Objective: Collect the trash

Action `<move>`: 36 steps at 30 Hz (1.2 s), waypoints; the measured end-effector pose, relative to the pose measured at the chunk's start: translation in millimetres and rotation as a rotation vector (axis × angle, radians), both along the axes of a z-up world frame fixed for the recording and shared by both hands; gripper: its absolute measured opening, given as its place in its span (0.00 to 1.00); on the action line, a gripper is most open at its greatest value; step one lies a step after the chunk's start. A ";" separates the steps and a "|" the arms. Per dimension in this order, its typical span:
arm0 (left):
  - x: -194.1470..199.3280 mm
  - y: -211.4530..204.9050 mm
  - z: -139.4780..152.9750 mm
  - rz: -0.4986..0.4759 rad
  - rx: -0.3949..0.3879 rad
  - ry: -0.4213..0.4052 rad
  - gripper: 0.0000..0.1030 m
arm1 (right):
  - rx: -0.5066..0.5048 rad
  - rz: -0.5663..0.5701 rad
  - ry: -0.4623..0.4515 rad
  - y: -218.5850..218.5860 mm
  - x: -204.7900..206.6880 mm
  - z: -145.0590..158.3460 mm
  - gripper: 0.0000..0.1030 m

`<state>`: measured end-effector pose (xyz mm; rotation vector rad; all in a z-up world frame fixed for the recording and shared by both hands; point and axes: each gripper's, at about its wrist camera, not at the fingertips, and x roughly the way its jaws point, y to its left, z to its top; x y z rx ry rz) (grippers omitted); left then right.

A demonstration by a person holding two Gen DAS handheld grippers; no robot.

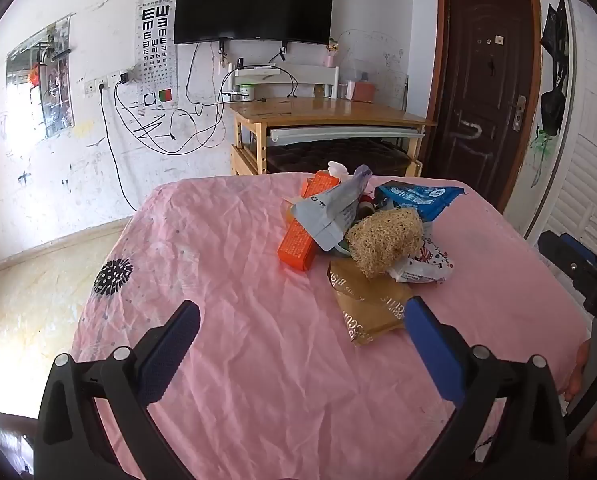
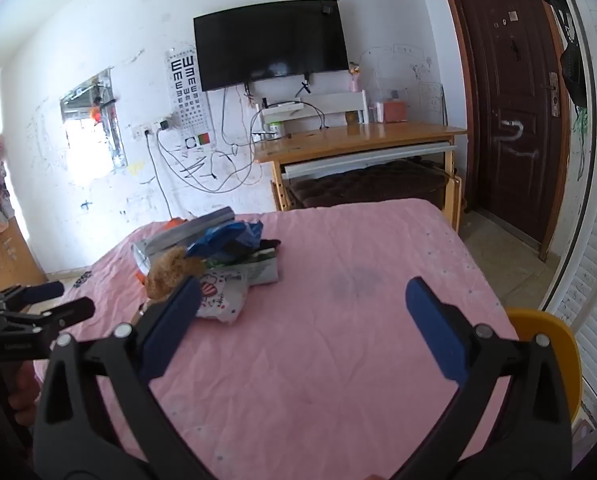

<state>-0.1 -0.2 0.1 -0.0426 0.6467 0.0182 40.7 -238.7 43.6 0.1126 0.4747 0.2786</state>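
1. A heap of trash point(image 1: 362, 228) lies on the pink tablecloth point(image 1: 238, 280), toward the far side of the table: an orange carton point(image 1: 298, 240), a grey pouch point(image 1: 330, 212), a blue wrapper point(image 1: 414, 196), a straw-coloured scourer point(image 1: 382, 240), a printed white wrapper point(image 1: 422, 268) and, nearest, a flat brown biscuit bag point(image 1: 370, 308).
2. The left gripper point(image 1: 302, 320) hovers over the near cloth with its fingers spread wide and nothing between them, lined up just short of the heap (a stance that suggests the brown bag is the first pick).
3. The right gripper point(image 2: 302, 300) also stands open and empty, its left pad overlapping the white wrapper in view; whether they touch cannot be told.
4. The items appear piled together, probably so that each can be lifted off in turn.
5. A yellow curved rim point(image 2: 554, 344) shows at the near right edge of the table, mostly cut off; it may be a bin or a chair.
6. Items beneath the scourer and pouch are hidden, and the wrapper lettering is too small to read.
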 end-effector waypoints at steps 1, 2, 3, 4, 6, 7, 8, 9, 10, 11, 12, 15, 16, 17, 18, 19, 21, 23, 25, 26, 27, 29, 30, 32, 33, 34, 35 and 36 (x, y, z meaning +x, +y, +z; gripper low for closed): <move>-0.1 0.0 0.0 0.000 0.001 -0.002 0.94 | -0.001 0.000 0.000 0.0 0.1 -0.1 0.96; -0.2 0.0 0.0 0.000 -0.001 -0.001 0.94 | -0.001 0.001 -0.001 0.0 0.0 -0.1 0.96; -0.4 0.0 0.0 0.001 -0.001 -0.001 0.94 | -0.002 0.001 -0.002 0.1 0.0 -0.2 0.96; -0.5 0.0 0.0 0.001 -0.001 -0.001 0.94 | -0.004 0.000 -0.003 0.2 -0.1 -0.1 0.96; -1.0 0.0 -0.2 0.001 -0.004 0.000 0.94 | -0.005 0.000 -0.003 0.3 -0.1 -0.3 0.96; -1.4 0.0 -0.2 0.001 -0.004 0.001 0.94 | -0.007 0.000 -0.003 0.4 -0.1 -0.3 0.96; -1.8 0.1 -0.2 0.001 -0.005 0.001 0.94 | -0.007 -0.001 -0.003 0.3 -0.1 -0.3 0.96; -2.2 0.2 -0.2 0.002 -0.006 0.001 0.94 | -0.006 -0.001 -0.003 0.3 -0.1 -0.3 0.96; -1.4 3.0 -0.3 -0.001 -0.004 0.003 0.94 | -0.006 -0.001 -0.003 0.3 -0.1 -0.4 0.96; -1.8 3.5 -0.2 -0.001 -0.005 0.003 0.94 | -0.006 -0.001 -0.003 0.3 0.0 -0.4 0.96; -2.3 4.0 -0.1 -0.001 -0.005 0.003 0.94 | -0.007 0.000 -0.003 0.4 -0.1 -0.5 0.96; -0.7 5.0 -1.8 0.000 -0.005 0.005 0.94 | -0.005 0.001 0.000 0.2 0.2 -0.6 0.96; -0.7 4.7 -2.0 0.000 -0.005 0.005 0.94 | -0.004 0.002 0.000 0.1 0.0 -0.3 0.96; -0.6 4.5 -2.1 0.001 -0.005 0.005 0.94 | -0.005 0.003 0.000 0.3 -0.3 0.1 0.96; -0.6 4.4 -2.2 0.001 -0.005 0.005 0.94 | -0.007 0.004 0.000 0.4 -0.6 0.4 0.96; -0.5 4.4 -2.2 0.001 -0.004 0.005 0.94 | -0.007 0.005 -0.001 0.2 1.1 1.4 0.96; -0.4 4.5 -2.1 0.002 -0.005 0.006 0.94 | -0.006 0.004 -0.001 0.2 -2.0 3.4 0.96; -0.6 5.2 -2.1 0.001 -0.005 0.006 0.94 | -0.008 0.004 -0.001 0.9 -1.7 2.6 0.96; -0.4 3.8 0.0 0.004 -0.003 0.005 0.94 | -0.008 0.004 -0.001 0.8 -1.7 2.5 0.96; -0.5 4.2 0.0 0.005 -0.003 0.005 0.94 | -0.008 0.003 -0.001 0.7 -2.1 3.0 0.96; 0.0 4.6 -0.5 0.006 -0.003 0.006 0.94 | -0.007 0.005 -0.001 0.7 -1.5 2.1 0.96; -0.3 5.3 -1.0 0.006 -0.004 0.006 0.94 | -0.010 0.005 -0.001 1.7 -2.1 2.6 0.96; -0.1 5.2 -1.1 0.006 -0.004 0.006 0.94 | -0.010 0.005 -0.001 4.0 -2.8 2.9 0.96; 0.0 5.2 -1.2 0.006 -0.004 0.006 0.94 | -0.009 0.006 -0.001 3.5 -2.3 2.5 0.96; 0.0 5.5 -1.3 0.006 -0.004 0.005 0.94 | -0.010 0.006 -0.001 3.7 -2.4 2.8 0.96; 0.1 5.1 -1.0 0.006 -0.003 0.007 0.94 | -0.009 0.005 0.000 3.4 -1.7 2.1 0.96; 0.1 5.1 -0.9 0.007 -0.003 0.007 0.94 | -0.008 0.005 0.001 3.5 -2.2 2.7 0.96; 0.6 4.8 -3.6 0.009 -0.002 0.007 0.94 | -0.008 0.005 0.001 3.2 -1.6 2.1 0.96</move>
